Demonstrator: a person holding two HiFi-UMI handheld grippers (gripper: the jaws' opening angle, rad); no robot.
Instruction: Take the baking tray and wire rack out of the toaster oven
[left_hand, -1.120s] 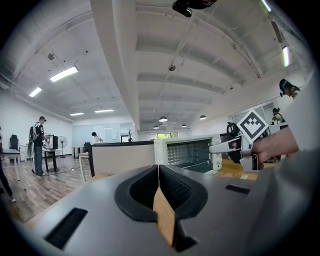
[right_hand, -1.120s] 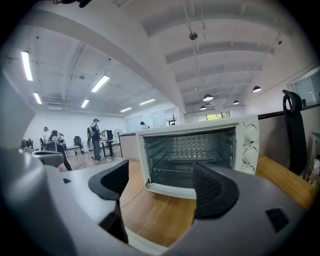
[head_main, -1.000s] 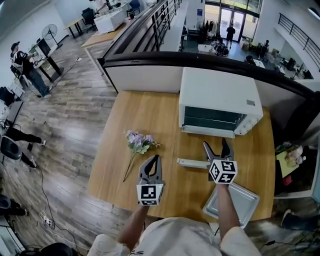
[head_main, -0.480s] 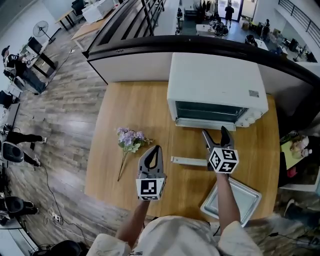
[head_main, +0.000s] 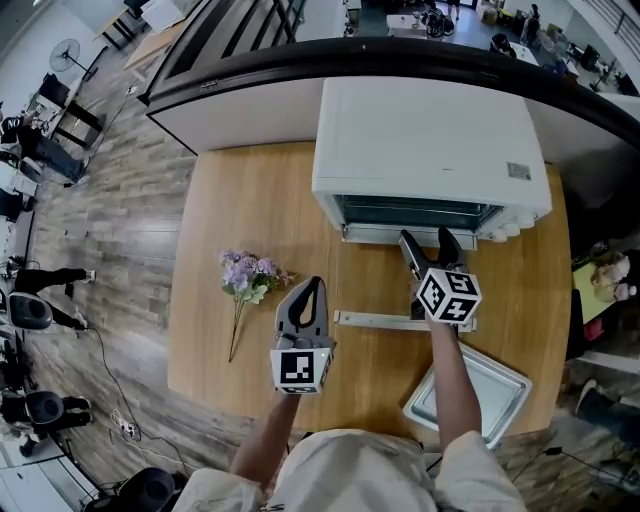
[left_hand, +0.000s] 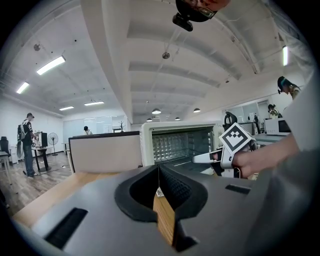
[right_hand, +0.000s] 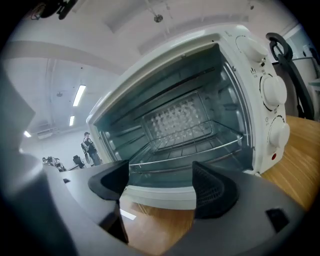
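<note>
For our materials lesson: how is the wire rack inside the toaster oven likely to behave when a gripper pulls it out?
The wire rack is a grid of thin metal rods, so it is probably stiff and light. It seems to rest on rails in the toaster oven walls, so it should slide, but it may tip once mostly out. Its smooth rods could slip in a grip.

**Right gripper facing the open toaster oven**

The right gripper holds its 2 dark jaws wide apart with nothing gripped, and they frame the white front edge of the folded-down door. Behind it, the white toaster oven gapes open, tilted in the frame, with the wire rack sitting inside on its side rails. Round knobs line the oven's right panel. The wooden table shows at right and between the jaws. A person stands far off at left.
</note>
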